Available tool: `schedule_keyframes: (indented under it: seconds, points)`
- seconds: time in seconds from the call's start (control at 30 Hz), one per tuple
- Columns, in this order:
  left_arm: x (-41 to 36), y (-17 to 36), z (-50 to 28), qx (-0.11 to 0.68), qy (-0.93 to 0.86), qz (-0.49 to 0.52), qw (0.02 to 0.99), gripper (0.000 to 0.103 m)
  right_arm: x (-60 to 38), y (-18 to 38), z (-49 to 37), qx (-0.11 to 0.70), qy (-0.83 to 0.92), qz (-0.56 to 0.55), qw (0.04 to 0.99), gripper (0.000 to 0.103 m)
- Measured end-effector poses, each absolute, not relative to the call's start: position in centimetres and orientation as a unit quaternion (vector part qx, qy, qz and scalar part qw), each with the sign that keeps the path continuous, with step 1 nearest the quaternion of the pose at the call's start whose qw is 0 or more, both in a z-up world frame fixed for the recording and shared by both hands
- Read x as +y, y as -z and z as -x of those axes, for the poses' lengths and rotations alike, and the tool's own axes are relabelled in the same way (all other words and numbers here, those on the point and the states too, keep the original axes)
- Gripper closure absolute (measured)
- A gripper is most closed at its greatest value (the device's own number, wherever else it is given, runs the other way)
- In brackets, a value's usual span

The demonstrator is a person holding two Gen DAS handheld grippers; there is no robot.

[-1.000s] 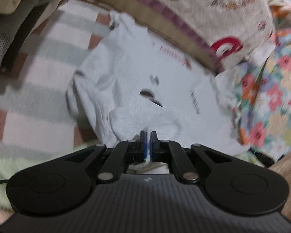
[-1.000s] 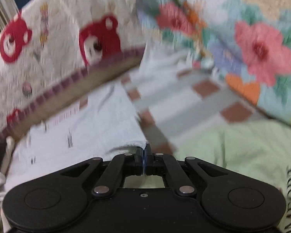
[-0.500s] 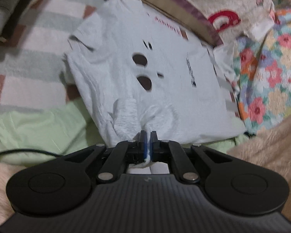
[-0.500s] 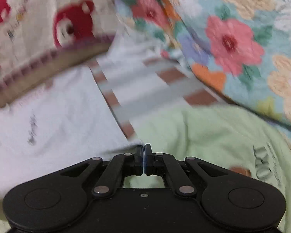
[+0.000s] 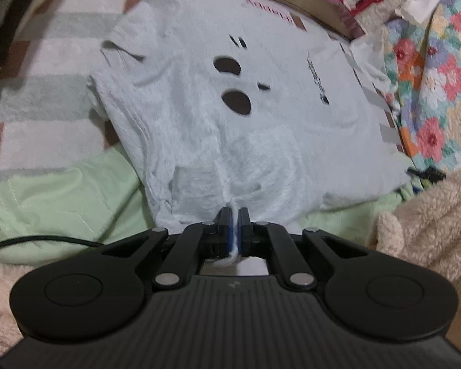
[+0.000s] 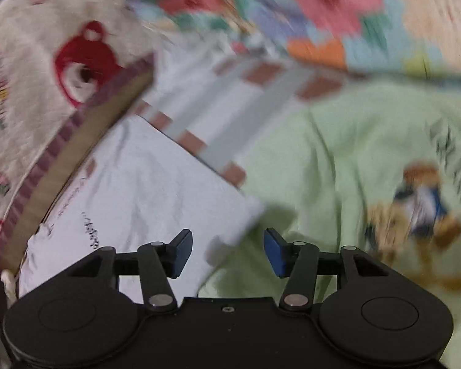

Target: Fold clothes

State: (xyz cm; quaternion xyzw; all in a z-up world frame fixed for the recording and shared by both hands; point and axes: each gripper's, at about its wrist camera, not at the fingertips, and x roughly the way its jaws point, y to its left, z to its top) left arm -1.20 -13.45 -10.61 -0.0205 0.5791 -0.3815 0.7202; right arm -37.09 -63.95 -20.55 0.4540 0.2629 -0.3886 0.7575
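Note:
A white T-shirt [image 5: 261, 117] with dark oval prints lies spread on a checked blanket, its near part resting on a pale green garment [image 5: 55, 196]. My left gripper [image 5: 235, 215] is shut on the shirt's near hem, and white cloth bunches between the pads. In the right wrist view the same white T-shirt [image 6: 144, 196] lies flat at the lower left. My right gripper [image 6: 227, 246] is opening; the shirt's corner lies loose between the jaws and neither pad presses on it.
A pale green garment [image 6: 338, 160] with a cartoon print lies under and to the right of the shirt. A cream blanket with red bears [image 6: 46, 70] borders the far side. A flowered quilt [image 5: 439, 70] is at the right, fuzzy beige cloth [image 5: 430, 215] near me, a black cable [image 5: 30, 241] at the left.
My right gripper has opened and let go of the shirt's corner, which now lies on the green garment. The left gripper has drawn the hem toward me, still shut on it.

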Motion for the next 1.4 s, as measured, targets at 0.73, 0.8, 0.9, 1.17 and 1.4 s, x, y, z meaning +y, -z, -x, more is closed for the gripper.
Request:
schedule_keyframes:
  seconds: [0.73,0.8,0.9,1.17,1.4]
  points:
    - [-13.4,10.0,4.5,0.617,0.357,0.053,0.699,0.101,-62.0,19.3,35.0,0.388,0.434,-0.173,0.794,0.1]
    - [-13.4,10.4,4.4,0.628,0.359,0.045,0.689,0.1,-62.5,18.5,34.9,0.388,0.481,-0.139,0.774,0.093]
    - [-13.5,11.0,4.2,0.641,0.357,0.037,0.679,0.099,-62.7,16.4,34.1,0.354,0.547,-0.057,0.756,0.082]
    - [-13.5,11.0,4.8,0.654,0.361,0.031,0.664,0.098,-59.9,16.2,20.7,0.332,0.096,-0.285,0.894,0.068]
    - [-11.2,7.9,4.1,0.608,0.383,0.082,0.691,0.087,-51.5,21.6,8.5,0.434,-0.183,-0.381,0.796,0.067]
